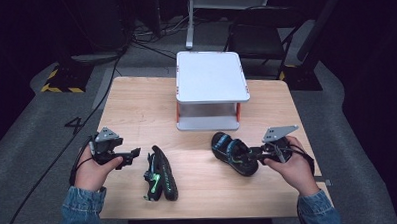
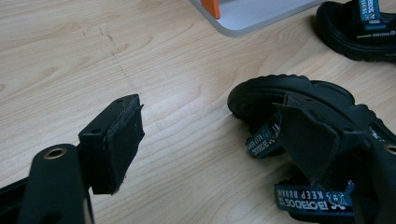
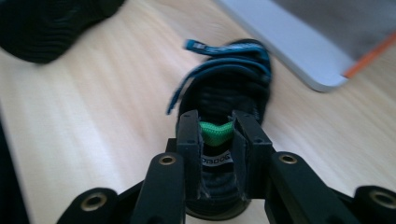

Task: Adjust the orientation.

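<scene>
The right gripper (image 3: 215,135) is pinching the blurred sandal's (image 3: 229,88) green heel loop (image 3: 215,132), hiding its heel, near the white stand (image 1: 211,86), while the left gripper (image 2: 215,140) is gaping wide.

table (image 1: 136,104): light wood | white two-tier stand (image 1: 211,74): far middle, orange posts | black chair (image 1: 256,37): behind

Table brightly lit against dark surroundings; right gripper view blurred, the others sharp.
</scene>
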A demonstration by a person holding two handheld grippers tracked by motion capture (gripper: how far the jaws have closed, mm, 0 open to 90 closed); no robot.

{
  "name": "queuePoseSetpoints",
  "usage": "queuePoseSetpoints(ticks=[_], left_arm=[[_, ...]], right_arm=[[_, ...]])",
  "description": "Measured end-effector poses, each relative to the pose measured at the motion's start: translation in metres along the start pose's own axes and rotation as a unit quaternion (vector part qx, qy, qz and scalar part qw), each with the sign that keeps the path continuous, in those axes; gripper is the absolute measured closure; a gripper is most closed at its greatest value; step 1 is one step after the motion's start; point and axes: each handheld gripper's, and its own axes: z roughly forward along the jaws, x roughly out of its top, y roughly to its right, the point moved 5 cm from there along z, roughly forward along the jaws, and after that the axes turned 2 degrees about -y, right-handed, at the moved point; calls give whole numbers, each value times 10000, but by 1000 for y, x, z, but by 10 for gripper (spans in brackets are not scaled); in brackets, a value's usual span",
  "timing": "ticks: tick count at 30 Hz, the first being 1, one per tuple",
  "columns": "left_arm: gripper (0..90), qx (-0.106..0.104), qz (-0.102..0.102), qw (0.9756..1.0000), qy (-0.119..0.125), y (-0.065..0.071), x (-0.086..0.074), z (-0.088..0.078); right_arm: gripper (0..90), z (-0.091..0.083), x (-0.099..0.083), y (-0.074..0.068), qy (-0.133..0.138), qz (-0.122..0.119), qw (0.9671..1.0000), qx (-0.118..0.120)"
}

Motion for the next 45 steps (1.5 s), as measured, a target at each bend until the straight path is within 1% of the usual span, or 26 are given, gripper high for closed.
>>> queuePoseSetpoints(ticks=[1,3,5,7,8,9,11,13,15,16,19,21,24,25,26,27,28,29,31,34,36,39,40,42,44,45], left_arm=[[225,-5,-36,10000,1,1,1,0],[225,-31,-2,10000,3,1,2,2],[225,-41,15,10000,2,2,4,4],[224,-68,22,10000,-6,3,6,5],[224,-76,66,9999,13,3,7,6],[224,-103,66,9999,14,4,8,7],[224,-116,94,9999,26,4,10,8],[224,-143,95,9999,17,4,12,9],[224,-147,72,9999,23,4,13,11],[224,-139,101,9998,27,3,14,12],[224,-154,108,9998,40,4,15,12],[224,-143,90,9998,43,4,15,11],[223,-91,80,9999,65,2,14,8],[224,-81,58,9999,95,2,13,7],[224,-41,39,9999,108,1,12,5],[226,-14,33,9999,127,0,10,3],[228,24,-11,9999,135,-1,8,0],[229,68,-38,9999,140,-3,5,-2],[233,157,-89,9997,145,-6,-1,-8],[234,273,-243,9992,181,-10,-10,-18],[234,337,-282,9989,183,-12,-17,-24],[234,471,-398,9979,171,-17,-26,-33],[234,503,-435,9976,186,-18,-28,-35],[234,542,-480,9972,203,-20,-31,-39],[234,548,-490,9971,192,-21,-34,-40],[234,568,-492,9970,173,-21,-35,-41]], right_arm=[[746,1,2,-6,-27,-47,10000,78],[750,3,5,-18,-78,-146,9995,268],[765,8,6,-30,-254,-242,9982,496],[772,17,6,-42,-378,-344,9965,665],[773,22,5,-47,-467,-384,9956,722],[774,28,5,-52,-500,-447,9950,741],[775,31,5,-55,-518,-477,9948,736],[777,28,4,-55,-554,-487,9951,658],[779,27,2,-53,-514,-440,9956,652],[783,26,1,-52,-494,-401,9958,659],[795,21,0,-51,-497,-446,9963,544],[790,21,0,-52,-502,-453,9961,568],[754,25,2,-53,-386,-454,9958,691],[734,25,4,-54,-396,-494,9956,691],[690,25,6,-55,-371,-527,9956,687],[601,24,10,-56,-214,-543,9958,703],[552,24,15,-58,-36,-501,9963,695],[534,23,20,-59,72,-505,9964,671],[466,26,30,-62,248,-572,9961,621],[397,39,44,-68,446,-563,9954,639],[385,51,54,-73,498,-639,9945,659],[379,70,68,-89,538,-759,9927,767],[379,77,74,-95,611,-856,9916,755],[363,90,82,-112,735,-1227,9869,750],[353,101,86,-131,836,-1463,9808,980],[353,106,88,-139,880,-1466,9794,1072]])
